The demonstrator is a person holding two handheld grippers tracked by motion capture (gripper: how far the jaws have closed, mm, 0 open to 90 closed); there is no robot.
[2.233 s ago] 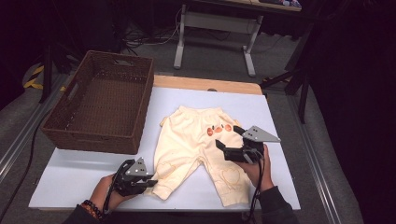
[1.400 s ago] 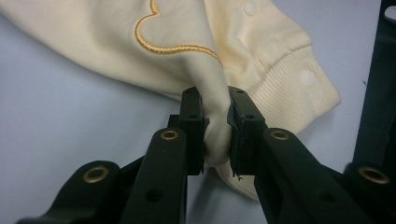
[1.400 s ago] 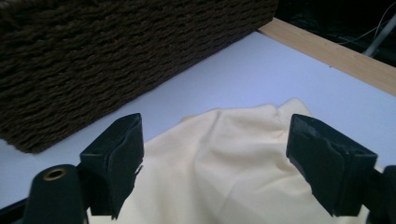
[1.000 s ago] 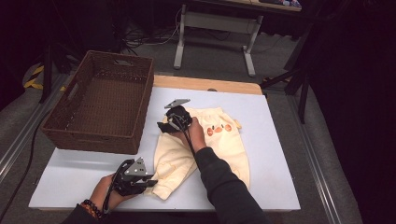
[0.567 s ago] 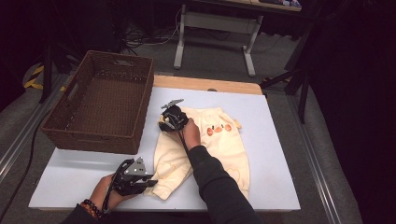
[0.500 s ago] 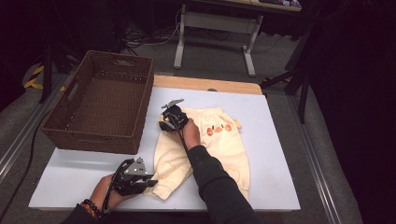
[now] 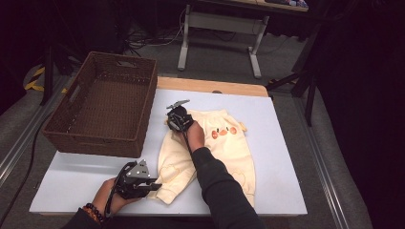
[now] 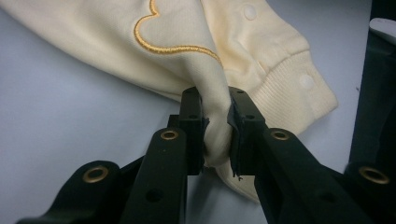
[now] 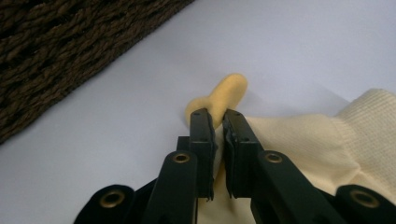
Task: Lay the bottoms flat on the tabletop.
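The soft, light cream garment point(image 7: 224, 152) lay flat on the table point(image 7: 286, 143), so the left gripper point(image 8: 215, 140) pinched a leg fold between its fingers, while the right gripper point(image 9: 218, 135), its fingers just closing, nipped the top corner edge.

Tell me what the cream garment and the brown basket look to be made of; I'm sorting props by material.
The garment looks like soft knit cotton or fleece, matte: it has ribbed cuffs and stitched orange outlines, and folds between the left gripper pads. The basket looks like woven wicker or rattan, dark brown and rough, going by its twisted strands; synthetic fibre can't be ruled out.
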